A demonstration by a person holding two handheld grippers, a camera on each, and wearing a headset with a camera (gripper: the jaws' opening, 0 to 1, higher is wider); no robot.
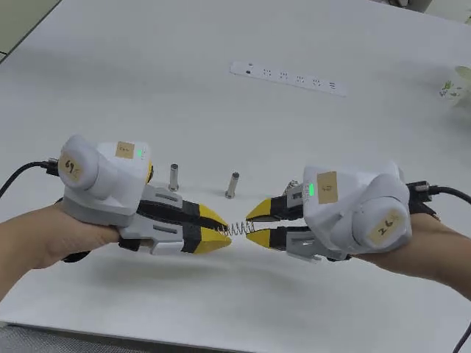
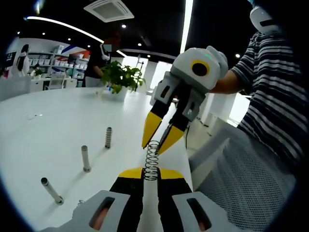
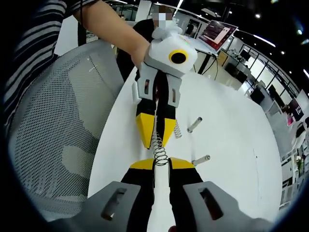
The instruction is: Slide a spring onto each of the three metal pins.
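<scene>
The step in hand looks like a re-grip in the air. The left gripper (image 1: 227, 237) is clamped on one end of the spring (image 1: 239, 229). The right gripper (image 1: 249, 226), its jaws apart, straddles the other end. Next, I think, the spring must be lined up over a metal pin (image 1: 232, 184), which stands just beyond the tips. Both grippers are held level, tip to tip.

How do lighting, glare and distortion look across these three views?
Head view: even light, soft shadows on the table, spring sharp. Left gripper view: fisheye bending, ceiling light strip blown out. Right gripper view: fisheye too, mesh chair curved near the edge.
</scene>
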